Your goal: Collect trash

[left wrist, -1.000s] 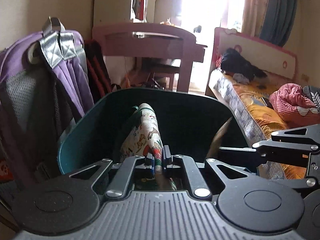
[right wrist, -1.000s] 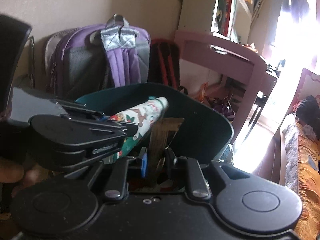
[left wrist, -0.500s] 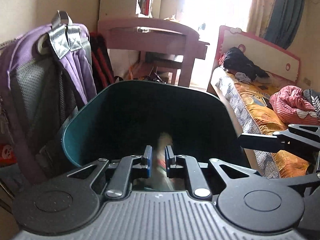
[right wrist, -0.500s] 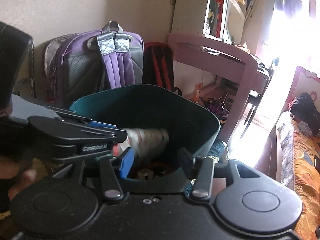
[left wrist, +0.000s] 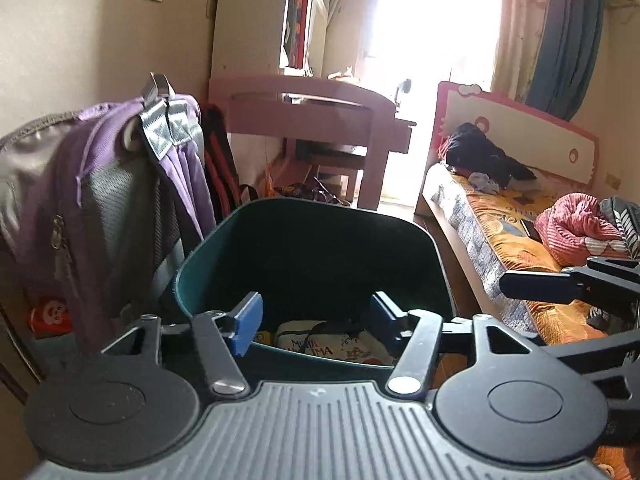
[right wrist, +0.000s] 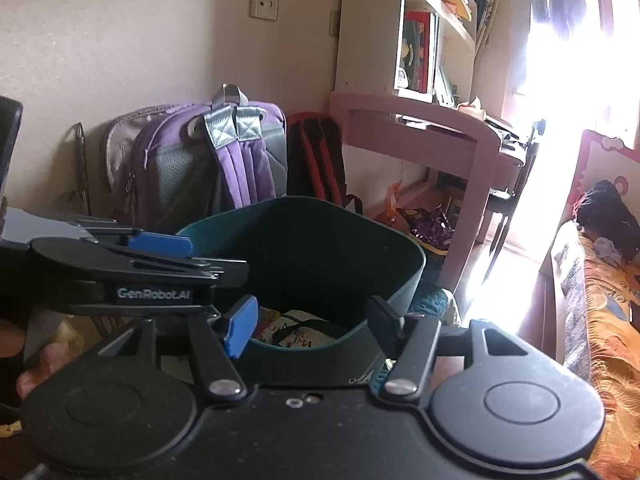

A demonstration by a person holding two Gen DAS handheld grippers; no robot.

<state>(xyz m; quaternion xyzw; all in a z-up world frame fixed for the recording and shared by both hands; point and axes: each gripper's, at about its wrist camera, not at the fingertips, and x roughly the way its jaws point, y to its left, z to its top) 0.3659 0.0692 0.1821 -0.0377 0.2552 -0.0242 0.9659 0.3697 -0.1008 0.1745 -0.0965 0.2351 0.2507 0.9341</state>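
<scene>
Teal bin (left wrist: 208, 264), purple-and-grey backpack (left wrist: 120, 184), orange patterned bedsheet (left wrist: 504, 216).

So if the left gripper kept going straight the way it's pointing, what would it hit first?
Probably the dark green bin: the left gripper, jaws open and empty, points down into its mouth, so likely the printed wrapper inside or the far wall. Depth is unclear.

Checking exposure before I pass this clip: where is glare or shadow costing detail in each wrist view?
Left wrist: the window is blown out white, and the bin interior is nearly black. Right wrist: the window glares at the right edge, washing out the desk end; fisheye bends the walls.
</scene>
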